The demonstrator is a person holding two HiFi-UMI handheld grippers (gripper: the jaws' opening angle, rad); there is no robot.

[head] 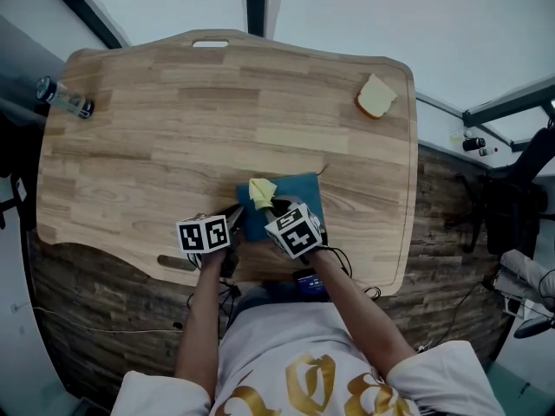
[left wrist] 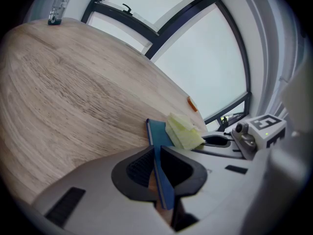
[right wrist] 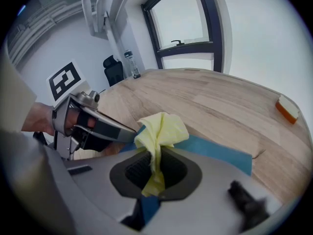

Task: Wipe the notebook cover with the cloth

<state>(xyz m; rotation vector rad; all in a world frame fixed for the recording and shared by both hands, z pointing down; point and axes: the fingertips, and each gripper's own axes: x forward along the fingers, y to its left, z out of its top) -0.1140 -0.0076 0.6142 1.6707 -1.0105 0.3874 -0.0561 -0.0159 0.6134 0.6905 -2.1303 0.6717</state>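
Person: white shirt with gold print nearest the camera; both forearms reach forward to the tools.
Left tool (head: pixel 235 222) (left wrist: pixel 157 173): jaws clamped on the near left edge of the flat blue notebook (head: pixel 303 189) (left wrist: pixel 157 131) (right wrist: pixel 215 151); the cover runs edge-on between the two pads.
Right tool (head: pixel 274 206) (right wrist: pixel 154 168): just right of the left tool, jaws pinched on a bunched pale yellow cloth (head: pixel 261 191) (left wrist: pixel 183 131) (right wrist: pixel 161 129), which stands up out of the pads in a loose fold.
Notebook: lies on the light wooden surface (head: pixel 173 120) close to its near edge, about the middle, partly under the right tool.
Cloth: over the far left part of the notebook, touching the blue cover.
Surface: rounded corners, a handle slot at the far edge.
Yellow sponge with an orange side (head: pixel 375 98) (left wrist: pixel 192 103) (right wrist: pixel 286 109): far right corner, well apart from the notebook.
Clear plastic bottle (head: pixel 62 98) (left wrist: pixel 57 6) (right wrist: pixel 131 62): far left edge of the surface.
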